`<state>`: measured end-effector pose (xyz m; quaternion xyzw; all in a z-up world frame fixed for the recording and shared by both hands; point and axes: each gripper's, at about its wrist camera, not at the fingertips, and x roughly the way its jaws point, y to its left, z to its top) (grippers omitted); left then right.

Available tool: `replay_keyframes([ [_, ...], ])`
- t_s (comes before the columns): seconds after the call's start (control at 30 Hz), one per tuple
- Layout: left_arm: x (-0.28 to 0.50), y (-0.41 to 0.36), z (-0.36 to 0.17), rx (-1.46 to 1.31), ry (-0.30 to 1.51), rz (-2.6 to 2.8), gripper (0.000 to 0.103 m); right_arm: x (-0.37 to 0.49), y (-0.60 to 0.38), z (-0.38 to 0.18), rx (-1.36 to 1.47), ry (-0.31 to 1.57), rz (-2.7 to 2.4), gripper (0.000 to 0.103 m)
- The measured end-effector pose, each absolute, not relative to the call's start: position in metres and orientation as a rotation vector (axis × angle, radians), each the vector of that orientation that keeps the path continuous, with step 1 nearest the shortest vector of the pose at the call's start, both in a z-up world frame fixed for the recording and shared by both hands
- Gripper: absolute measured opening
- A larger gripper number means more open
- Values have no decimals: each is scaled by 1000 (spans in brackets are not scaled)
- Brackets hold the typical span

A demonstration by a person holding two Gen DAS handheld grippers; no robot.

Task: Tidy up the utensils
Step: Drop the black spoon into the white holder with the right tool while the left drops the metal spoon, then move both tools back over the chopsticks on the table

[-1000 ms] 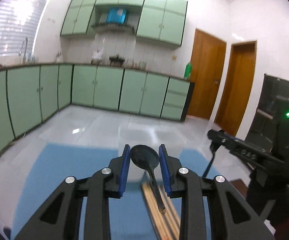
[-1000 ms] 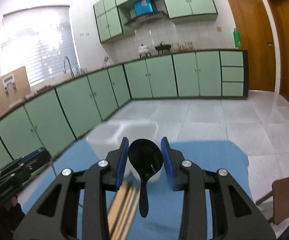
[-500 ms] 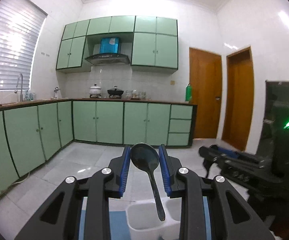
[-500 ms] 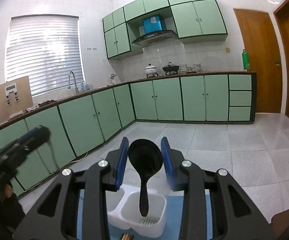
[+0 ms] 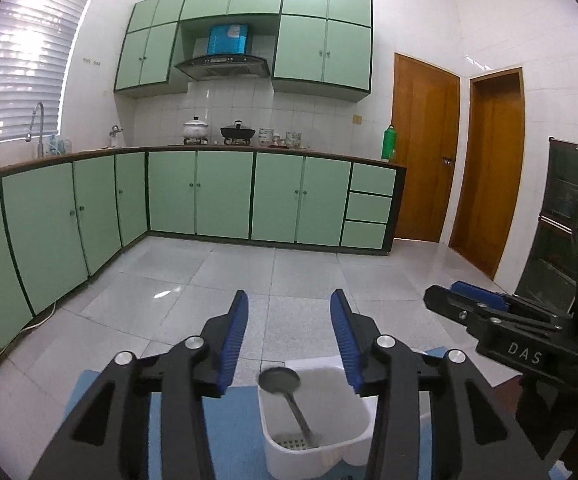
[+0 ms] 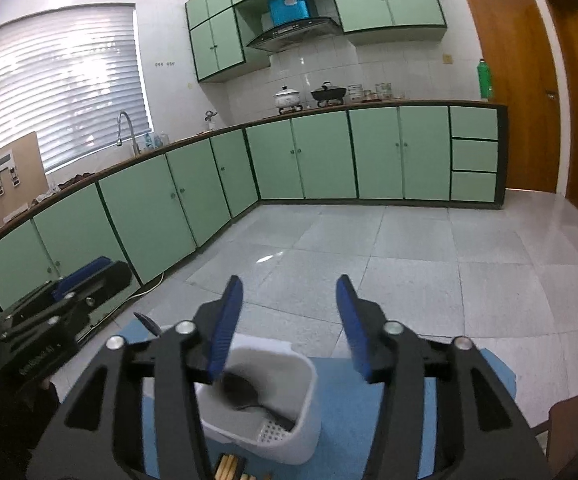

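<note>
Your left gripper (image 5: 287, 334) stands apart and empty, its spoon (image 5: 285, 396) now dropped in the holder (image 5: 353, 420); the right gripper (image 6: 287, 324) likewise, its jaws just opened, black spoon (image 6: 241, 394) leaning inside. Pull back carelessly and you could tip the light holder; chopsticks (image 6: 229, 466) lie near it.
</note>
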<state>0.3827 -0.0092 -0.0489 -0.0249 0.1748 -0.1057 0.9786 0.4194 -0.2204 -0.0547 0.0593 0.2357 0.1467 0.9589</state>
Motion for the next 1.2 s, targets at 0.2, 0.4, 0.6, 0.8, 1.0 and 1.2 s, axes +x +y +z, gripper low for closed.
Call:
replay_keyframes([
  [0.2, 342, -8, -42, -37, 374, -206, 58, 369, -237, -57, 119, 487, 239, 78],
  [0.4, 277, -9, -74, -23, 493, -214, 71, 297, -244, -88, 91, 580, 213, 89],
  [0.6, 218, -10, -131, 6, 667, -191, 76, 226, -242, -139, 101, 729, 196, 89],
  [0.8, 183, -5, -173, 4, 802, -150, 76, 177, -229, -173, 116, 842, 213, 89],
  [1.0, 170, 1, -190, 13, 857, -126, 76, 158, -202, -186, 35, 882, 220, 82],
  [1.2, 164, -1, -196, 27, 876, -125, 78, 156, -191, -194, -20, 917, 214, 79],
])
